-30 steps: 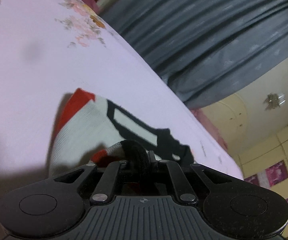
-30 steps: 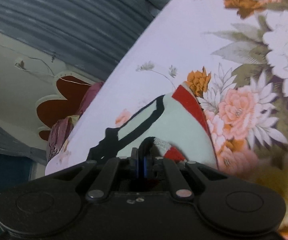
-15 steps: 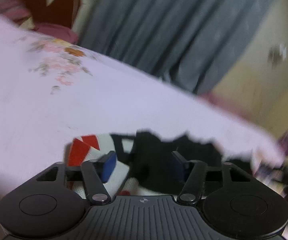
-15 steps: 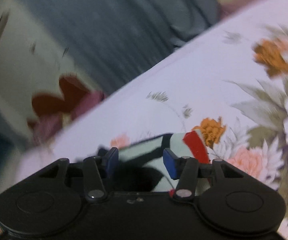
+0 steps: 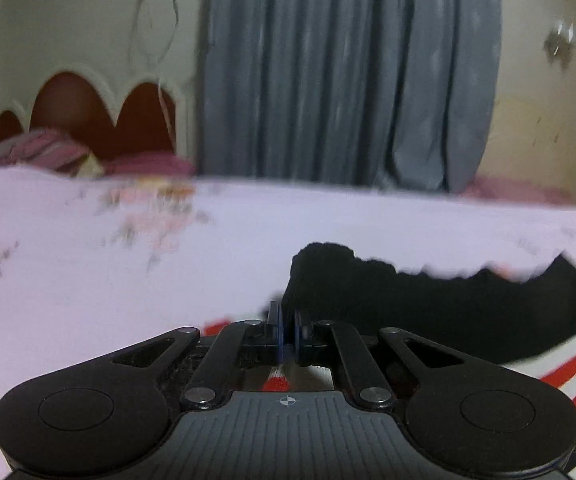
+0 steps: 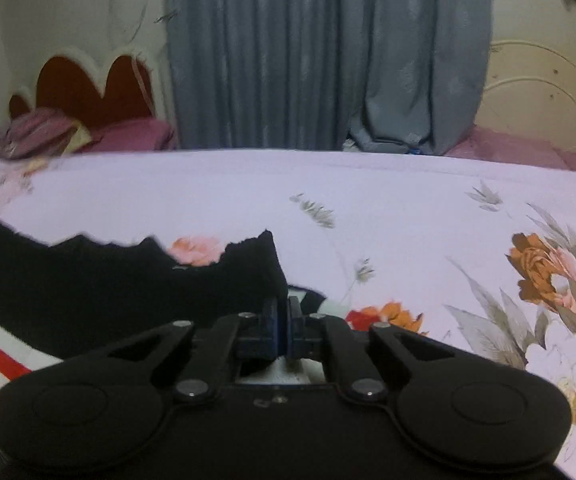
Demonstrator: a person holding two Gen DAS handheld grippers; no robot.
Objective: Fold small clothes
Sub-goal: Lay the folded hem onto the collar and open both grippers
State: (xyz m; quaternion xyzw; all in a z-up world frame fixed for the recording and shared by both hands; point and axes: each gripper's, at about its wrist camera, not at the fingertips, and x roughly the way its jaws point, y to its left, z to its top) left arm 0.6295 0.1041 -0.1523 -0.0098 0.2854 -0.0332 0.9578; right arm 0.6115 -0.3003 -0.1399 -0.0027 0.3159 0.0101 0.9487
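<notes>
Presently, one small garment [image 5: 428, 312], black along its raised edge, white with red stripes toward the lower body. It is held across a floral bedsheet [image 5: 87, 280], long axis running side to side between the two tools. In the left wrist view the black edge runs from centre toward 3 o'clock; in the right wrist view [image 6: 107, 292] it runs from centre toward 9 o'clock. Which end is the neck or hem cannot be told. Striped cloth shows at 4 o'clock in the left view and 8 o'clock in the right.

Grippers, two. Left gripper [image 5: 286, 336]: blue pads pressed together, pinching a corner of the garment, with red-and-white fabric visible just behind them. Right gripper [image 6: 281, 330]: pads likewise closed, clamping the opposite corner, with white fabric behind.

Bedsheet, one, pale lilac; large orange, pink and white blooms toward 3 to 4 o'clock in the right view [image 6: 408, 208].

Curtain [image 6: 328, 52], one, grey-blue, at 12 o'clock in both views.

Headboard [image 6: 87, 88], one, dark red with scalloped cream trim, at 10 o'clock.

Pillow [image 6: 135, 134], one counted with confidence, maroon, below the headboard.
</notes>
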